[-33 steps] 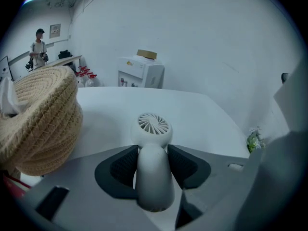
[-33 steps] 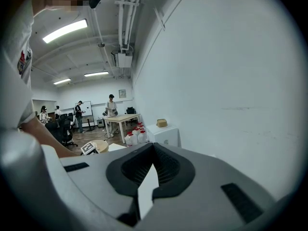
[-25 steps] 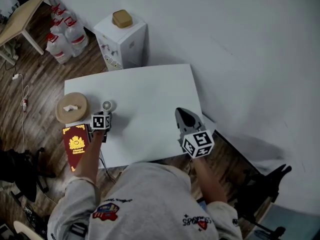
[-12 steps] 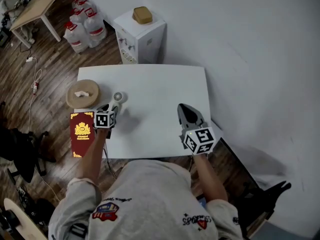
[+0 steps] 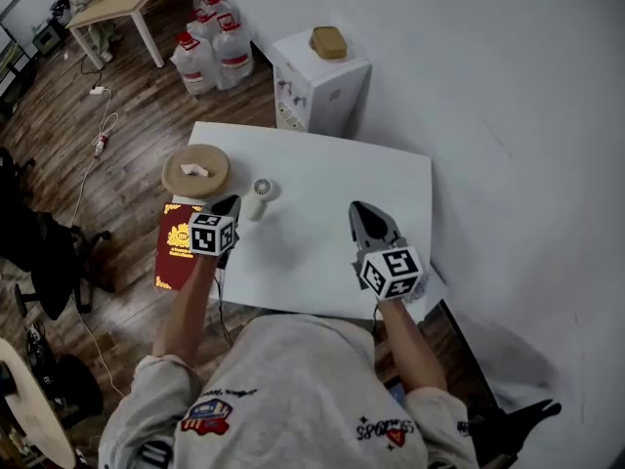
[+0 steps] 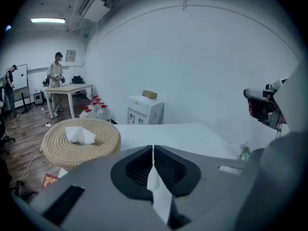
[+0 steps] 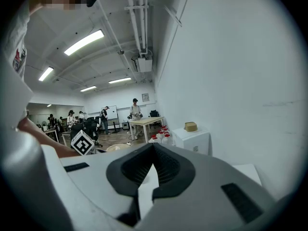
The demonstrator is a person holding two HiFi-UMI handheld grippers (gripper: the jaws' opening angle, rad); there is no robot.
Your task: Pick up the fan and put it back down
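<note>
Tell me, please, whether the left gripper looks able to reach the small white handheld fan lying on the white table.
Probably yes: the white fan lies on bare table just ahead of the left gripper, nothing between them. Its jaws are shut and empty, so they must open first.

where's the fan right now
Head view: the fan lies on the left side of the white table, just right of the woven basket, ahead of the left gripper.

The smooth white tabletop point(image 5: 327, 189) looks matt. The round tan basket point(image 5: 195, 171) is coarse woven rope, the small white fan point(image 5: 260, 191) smooth plastic, the brown plank floor point(image 5: 117, 140) wood.
</note>
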